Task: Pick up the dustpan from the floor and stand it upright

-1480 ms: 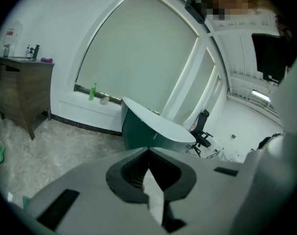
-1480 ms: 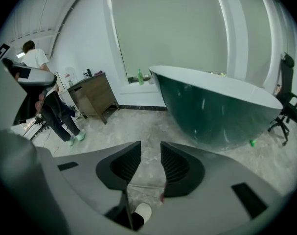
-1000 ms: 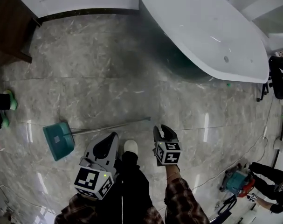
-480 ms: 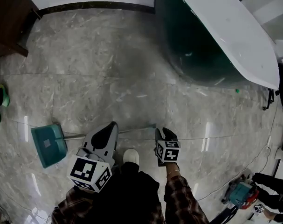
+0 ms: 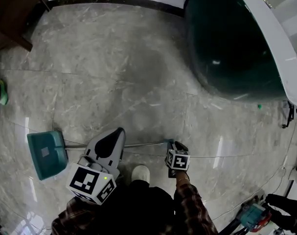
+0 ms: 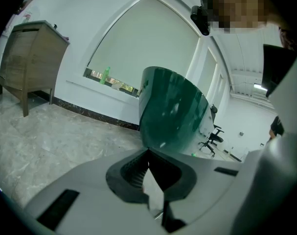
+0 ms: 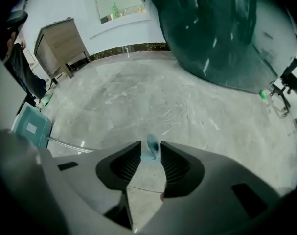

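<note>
Reaching low over the grey stone floor (image 5: 114, 72), I have my right hand-held gripper (image 5: 173, 147) pointed steeply down at the far end of the dustpan (image 5: 44, 154). The dustpan lies flat: its teal pan is at nine o'clock from my shoe (image 5: 140, 173), and its thin metal handle (image 5: 138, 144) runs across toward three o'clock. In the right gripper view the jaws are spread, with the handle's teal end cap (image 7: 151, 150) sitting between their tips; I see no pad pressing on it yet. My left hand-held gripper (image 6: 148, 153) is pressed together on nothing, hanging above the middle of the handle and aimed toward the dark green tub (image 5: 226, 48) at one o'clock. My worry is the grip point. Only the very tip of a slim, round tube is between the jaws, so one pad arriving first could roll it aside on this glossy floor, or the jaws could close past the cap and miss. Even with a clean pinch, the pan's weight hangs at the other end of a long lever, so I expect the handle may twist or slide in the pads as I raise it. Once upright, the pan's edge could skid on the polished stone.
</note>
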